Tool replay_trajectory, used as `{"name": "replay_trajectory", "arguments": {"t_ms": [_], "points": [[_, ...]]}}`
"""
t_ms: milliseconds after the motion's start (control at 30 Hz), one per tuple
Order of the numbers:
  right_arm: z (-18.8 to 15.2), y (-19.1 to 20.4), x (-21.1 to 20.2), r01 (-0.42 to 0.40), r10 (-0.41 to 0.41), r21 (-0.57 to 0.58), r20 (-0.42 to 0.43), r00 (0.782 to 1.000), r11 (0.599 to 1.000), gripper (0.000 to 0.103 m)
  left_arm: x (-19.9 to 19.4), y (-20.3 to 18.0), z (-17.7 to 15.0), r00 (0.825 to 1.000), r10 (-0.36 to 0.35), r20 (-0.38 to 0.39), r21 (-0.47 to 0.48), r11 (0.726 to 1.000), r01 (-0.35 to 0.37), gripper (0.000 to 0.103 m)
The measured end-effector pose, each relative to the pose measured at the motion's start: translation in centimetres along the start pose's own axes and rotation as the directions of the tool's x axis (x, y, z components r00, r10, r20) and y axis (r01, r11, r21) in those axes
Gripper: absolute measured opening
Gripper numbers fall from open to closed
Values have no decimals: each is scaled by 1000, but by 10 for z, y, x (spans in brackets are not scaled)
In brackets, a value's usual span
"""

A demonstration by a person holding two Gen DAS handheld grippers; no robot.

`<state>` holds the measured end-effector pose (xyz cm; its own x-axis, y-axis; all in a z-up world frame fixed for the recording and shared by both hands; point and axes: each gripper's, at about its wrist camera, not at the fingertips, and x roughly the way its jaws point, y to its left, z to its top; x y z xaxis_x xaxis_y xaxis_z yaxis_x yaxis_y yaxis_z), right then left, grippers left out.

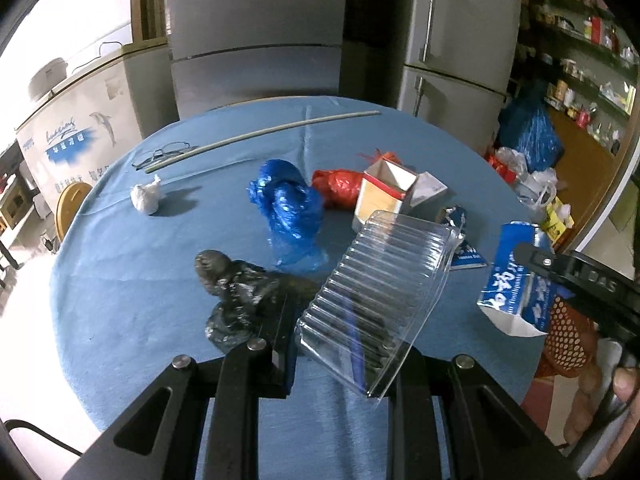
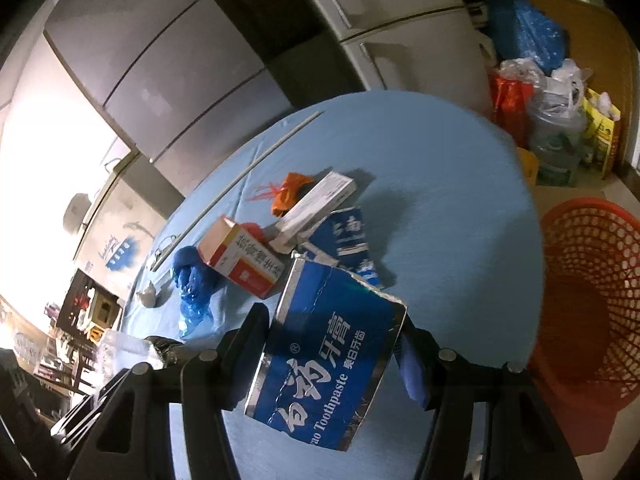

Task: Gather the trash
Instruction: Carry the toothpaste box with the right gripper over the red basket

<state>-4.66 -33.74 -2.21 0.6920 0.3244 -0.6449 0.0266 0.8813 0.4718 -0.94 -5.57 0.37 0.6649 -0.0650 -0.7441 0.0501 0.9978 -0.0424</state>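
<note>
Clamped between the right jaws (image 2: 332,364), the blue toothpaste box (image 2: 324,364) hangs above the bench (image 2: 460,200); the left jaws (image 1: 336,356) pinch a clear plastic tray (image 1: 380,300). Right of the box waits the red basket (image 2: 592,300). Slick foil cardboard could slip out short of it.

I see my clear ribbed plastic tray (image 1: 384,292) tilted up off the desk, and my blue toothpaste box (image 2: 324,368), torn open at one end, lifted too. On the blue cloth lie a crumpled blue bag (image 1: 286,204), a red bag (image 1: 338,186), a black bag (image 1: 236,292), a white paper wad (image 1: 146,196), an open orange-and-white carton (image 1: 384,192) and a flattened blue box (image 2: 348,240). The red mesh basket (image 2: 592,292) stands beside the desk.
</note>
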Motion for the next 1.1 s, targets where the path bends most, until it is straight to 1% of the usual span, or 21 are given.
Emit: {"name": "replay_trajectory", "arguments": {"t_ms": [300, 867, 1000, 1100], "points": [[1, -18, -25, 3, -5, 36, 51, 999, 999, 64, 1, -31, 9, 1000, -8, 2, 59, 998, 7, 23], [1, -57, -42, 29, -39, 124, 79, 996, 992, 64, 13, -80, 20, 999, -44, -16, 148, 988, 46, 23], [0, -71, -49, 48, -62, 146, 89, 994, 988, 64, 16, -93, 21, 998, -61, -21, 177, 982, 64, 23], [0, -91, -57, 87, -105, 176, 97, 990, 981, 64, 18, -102, 19, 997, -75, -28, 192, 978, 79, 23]]}}
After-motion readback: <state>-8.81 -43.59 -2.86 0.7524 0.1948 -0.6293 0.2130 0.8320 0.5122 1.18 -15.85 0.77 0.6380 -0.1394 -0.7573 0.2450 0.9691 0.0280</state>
